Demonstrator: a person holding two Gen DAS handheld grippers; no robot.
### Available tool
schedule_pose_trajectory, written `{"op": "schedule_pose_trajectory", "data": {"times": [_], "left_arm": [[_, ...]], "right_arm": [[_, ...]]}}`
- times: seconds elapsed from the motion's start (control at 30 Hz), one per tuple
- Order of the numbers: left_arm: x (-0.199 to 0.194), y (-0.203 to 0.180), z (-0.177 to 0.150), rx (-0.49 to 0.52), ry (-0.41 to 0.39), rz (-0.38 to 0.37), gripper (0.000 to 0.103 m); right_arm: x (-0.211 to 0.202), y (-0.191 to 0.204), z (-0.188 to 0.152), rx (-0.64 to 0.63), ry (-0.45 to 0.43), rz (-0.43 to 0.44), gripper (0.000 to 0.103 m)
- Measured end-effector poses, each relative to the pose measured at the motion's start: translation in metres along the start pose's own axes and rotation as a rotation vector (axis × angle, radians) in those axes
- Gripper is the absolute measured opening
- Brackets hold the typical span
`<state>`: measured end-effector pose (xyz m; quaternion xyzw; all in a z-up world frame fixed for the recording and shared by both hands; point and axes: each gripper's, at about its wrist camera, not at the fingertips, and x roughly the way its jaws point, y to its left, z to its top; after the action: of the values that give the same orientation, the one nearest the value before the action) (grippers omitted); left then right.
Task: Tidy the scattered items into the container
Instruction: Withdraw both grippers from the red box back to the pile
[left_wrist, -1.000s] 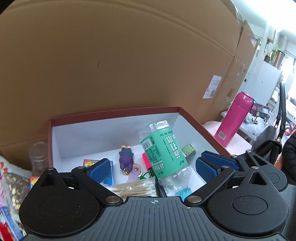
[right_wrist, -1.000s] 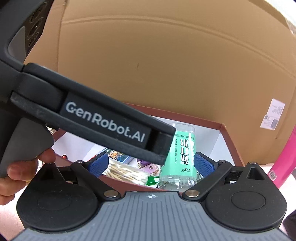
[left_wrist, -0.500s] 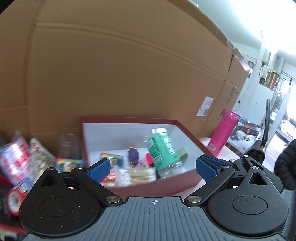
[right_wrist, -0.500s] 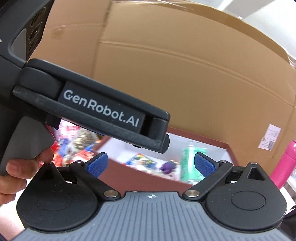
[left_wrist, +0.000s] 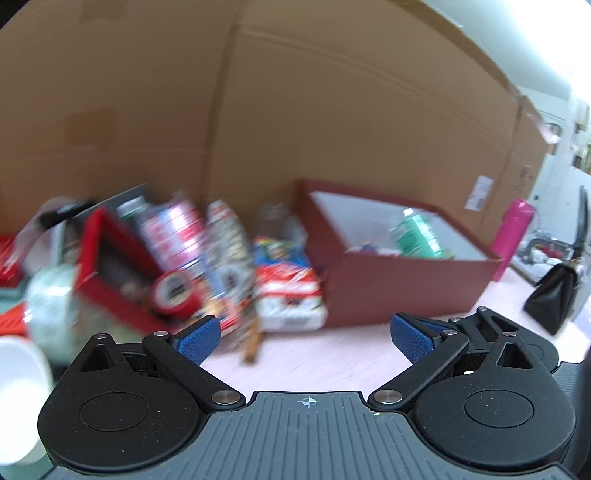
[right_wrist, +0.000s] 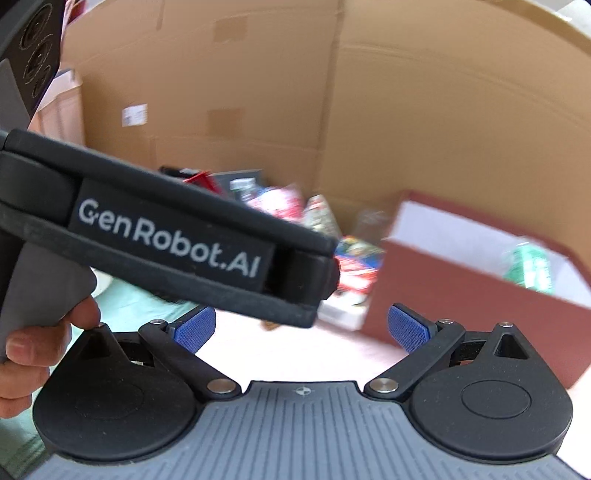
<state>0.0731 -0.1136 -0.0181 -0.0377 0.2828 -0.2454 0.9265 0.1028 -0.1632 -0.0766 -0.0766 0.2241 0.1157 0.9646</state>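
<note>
The box (left_wrist: 402, 291), dark red outside and white inside, sits ahead and to the right of the left gripper (left_wrist: 306, 338), on the pink tabletop (left_wrist: 325, 362); a green-labelled bottle (left_wrist: 415, 234) lies inside it among smaller things too blurred to name. The left gripper's blue pads (left_wrist: 197, 339) stand wide apart with nothing between them, above bare table. Ahead and to its left is the heap of scattered items (left_wrist: 221, 258): a red tape roll (left_wrist: 173, 295), snack packets, a tilted red tray (left_wrist: 107, 266), and a white-and-red carton (left_wrist: 290, 299) just beside the box's near corner. A brown stick-like thing (left_wrist: 253, 343) lies nearest the gripper, apart from its pads. A cardboard wall (left_wrist: 295, 110) backs everything; a pink flask (left_wrist: 511, 236) and a black bag (left_wrist: 554, 295) stand beyond the box to the right. The right gripper (right_wrist: 301, 328) is likewise spread wide and empty, with the box (right_wrist: 461, 306) ahead to its right. The left gripper's black body (right_wrist: 166, 236) crosses that view, hiding part of the heap (right_wrist: 317, 221), and a hand (right_wrist: 40, 343) grips its handle at the left edge.
</note>
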Motion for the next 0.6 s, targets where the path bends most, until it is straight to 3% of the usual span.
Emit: {"op": "schedule_pose_trajectory", "data": {"times": [0.07, 0.13, 0.2, 0.3, 0.4, 0.47, 0.6], "left_arm": [[-0.004, 0.016, -0.007, -0.031, 0.016, 0.026, 0.103], [-0.006, 0.032, -0.009, -0.066, 0.032, 0.037, 0.103], [-0.005, 0.046, -0.008, -0.097, 0.043, 0.037, 0.101], [-0.002, 0.055, -0.002, -0.102, 0.047, 0.015, 0.096], [0.004, 0.052, 0.006, -0.063, 0.050, -0.019, 0.088], [0.008, 0.045, 0.011, -0.025, 0.052, -0.048, 0.085], [0.024, 0.041, 0.022, -0.002, 0.062, -0.030, 0.080]], "right_arm": [[0.008, 0.012, -0.003, 0.005, 0.016, 0.031, 0.100], [0.043, -0.018, 0.012, 0.015, 0.032, 0.049, 0.099], [0.062, -0.021, 0.014, 0.029, 0.043, 0.042, 0.098], [0.022, -0.002, -0.002, 0.060, 0.050, 0.014, 0.095], [-0.010, -0.031, 0.001, 0.103, 0.052, -0.018, 0.089], [-0.003, -0.038, 0.004, 0.129, 0.054, -0.024, 0.085], [-0.009, -0.044, 0.003, 0.149, 0.056, -0.008, 0.077]]}}
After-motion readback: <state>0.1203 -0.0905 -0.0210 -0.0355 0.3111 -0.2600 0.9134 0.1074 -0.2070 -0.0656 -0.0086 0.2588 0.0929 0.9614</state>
